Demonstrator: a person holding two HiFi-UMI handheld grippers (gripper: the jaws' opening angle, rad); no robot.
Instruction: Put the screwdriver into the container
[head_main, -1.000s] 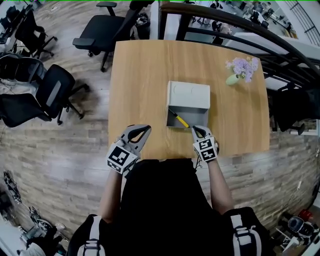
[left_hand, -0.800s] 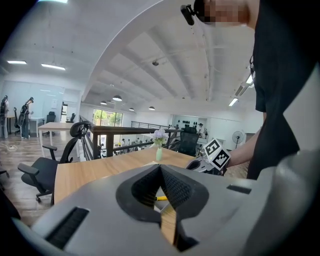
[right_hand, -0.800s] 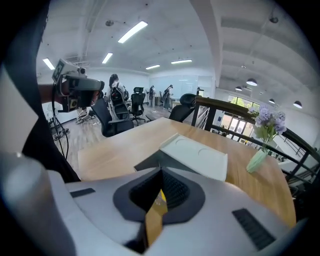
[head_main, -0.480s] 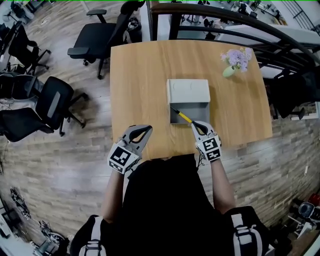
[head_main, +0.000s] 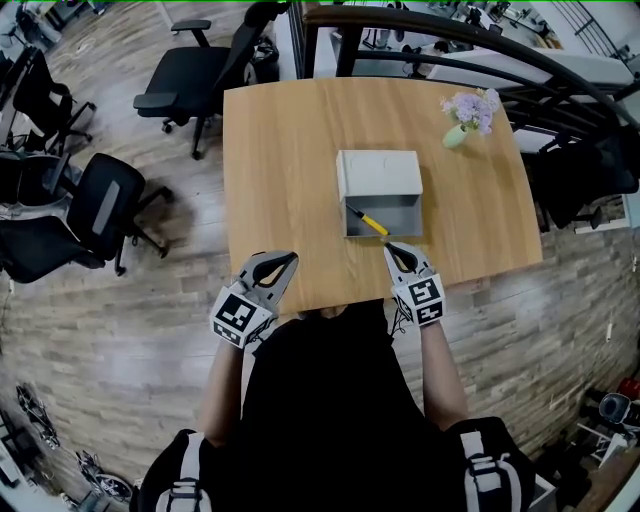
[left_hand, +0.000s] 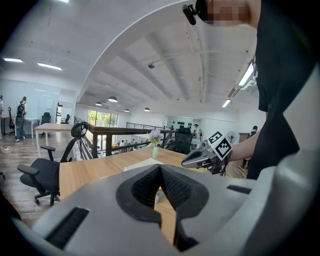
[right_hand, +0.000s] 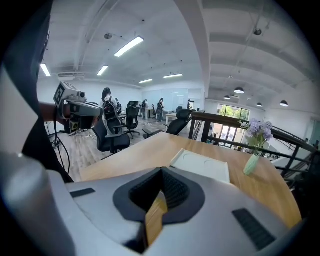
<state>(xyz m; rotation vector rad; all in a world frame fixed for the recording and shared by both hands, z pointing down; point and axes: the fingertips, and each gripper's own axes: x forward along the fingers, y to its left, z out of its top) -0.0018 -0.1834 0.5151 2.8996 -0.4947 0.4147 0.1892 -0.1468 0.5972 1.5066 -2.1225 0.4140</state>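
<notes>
Right gripper (head_main: 400, 257) had withdrawn from the container (head_main: 398, 212), closed empty like left gripper (head_main: 286, 261); light, rigid screwdriver (head_main: 368, 222) seemed best gripped by handle.

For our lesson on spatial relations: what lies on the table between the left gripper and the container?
Only bare tabletop separates the left gripper from the container, as the head view shows.
</notes>
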